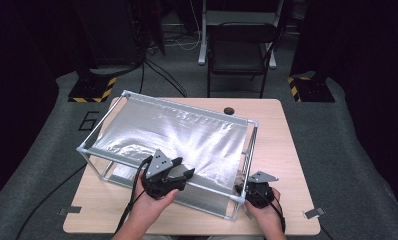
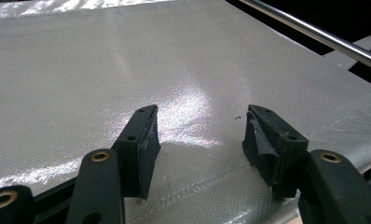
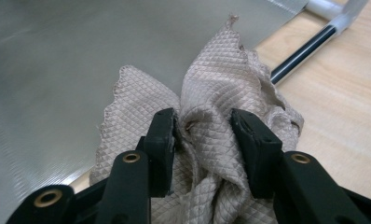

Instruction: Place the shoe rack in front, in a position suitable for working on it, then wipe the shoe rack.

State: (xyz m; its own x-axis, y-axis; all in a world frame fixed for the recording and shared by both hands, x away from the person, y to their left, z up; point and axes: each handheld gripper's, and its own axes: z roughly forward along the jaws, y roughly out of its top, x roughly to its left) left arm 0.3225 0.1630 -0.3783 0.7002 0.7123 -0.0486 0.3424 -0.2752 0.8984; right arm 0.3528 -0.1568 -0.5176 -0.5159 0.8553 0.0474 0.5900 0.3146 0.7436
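Holding a bunched beige cloth (image 3: pixel 207 135) tight between its two jaws, the right gripper (image 3: pixel 202 140) sits at the front right corner of the frame (image 1: pixel 239 197), near the front edge of the table (image 1: pixel 287 150). The cloth touches the shiny silver sheet (image 1: pixel 187 135) stretched over the frame. The left gripper (image 2: pixel 200 140) rests on the sheet's front edge, its jaws wide apart with nothing between them.

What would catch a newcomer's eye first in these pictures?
The shiny silver sheet stretched over a metal frame on the wooden table. Next, the bunched beige cloth clamped in the right gripper at the frame's near right corner, while the left gripper rests open-jawed on the sheet.
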